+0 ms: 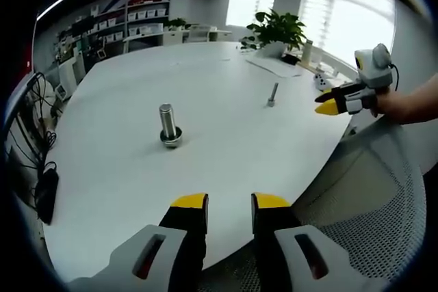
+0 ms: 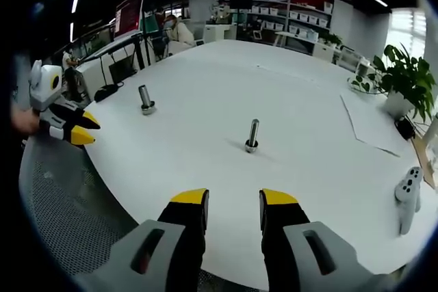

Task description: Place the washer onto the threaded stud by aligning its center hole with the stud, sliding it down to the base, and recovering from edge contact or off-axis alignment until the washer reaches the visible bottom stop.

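A thick threaded stud (image 1: pixel 168 122) stands upright on the white table (image 1: pixel 137 189), with a dark ring-like base (image 1: pixel 171 139) around its foot. A thinner stud (image 1: pixel 272 94) stands farther off to the right. In the right gripper view the thin stud (image 2: pixel 252 135) is nearer and the thick stud (image 2: pixel 145 98) lies back left. My left gripper (image 1: pixel 229 203) hovers open over the table's near edge, nothing between its jaws. My right gripper (image 2: pixel 233 200) is also open and holds nothing. No loose washer is visible to me.
A mesh chair seat (image 1: pixel 369 196) lies under the table's edge. A potted plant (image 2: pixel 405 76), a paper sheet (image 2: pixel 373 124) and a white controller (image 2: pixel 408 200) sit at the table's far side. Cables and a black box (image 1: pixel 46 193) hang at the left.
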